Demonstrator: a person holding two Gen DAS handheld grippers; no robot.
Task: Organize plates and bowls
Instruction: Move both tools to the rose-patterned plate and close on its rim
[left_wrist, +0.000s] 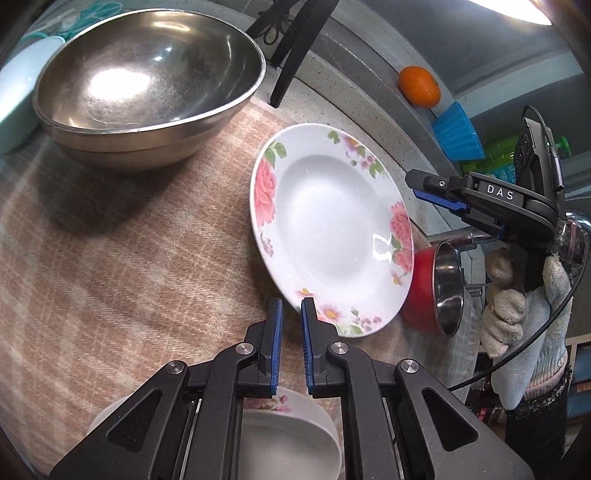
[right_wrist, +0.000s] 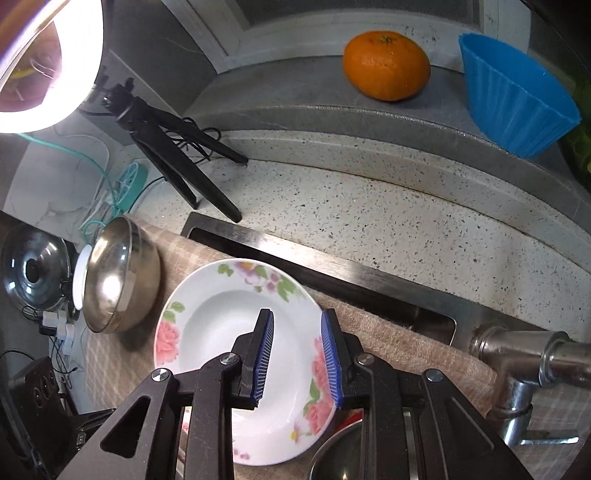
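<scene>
Bare cloth left of floral plate passable; steel bowl behind, red pot crowding right.

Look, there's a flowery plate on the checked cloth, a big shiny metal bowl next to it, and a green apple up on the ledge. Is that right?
Almost. The fruit on the ledge is an orange, not a green apple; the right wrist view shows it clearly. The flowery plate, checked cloth and metal bowl are as you said.
</scene>
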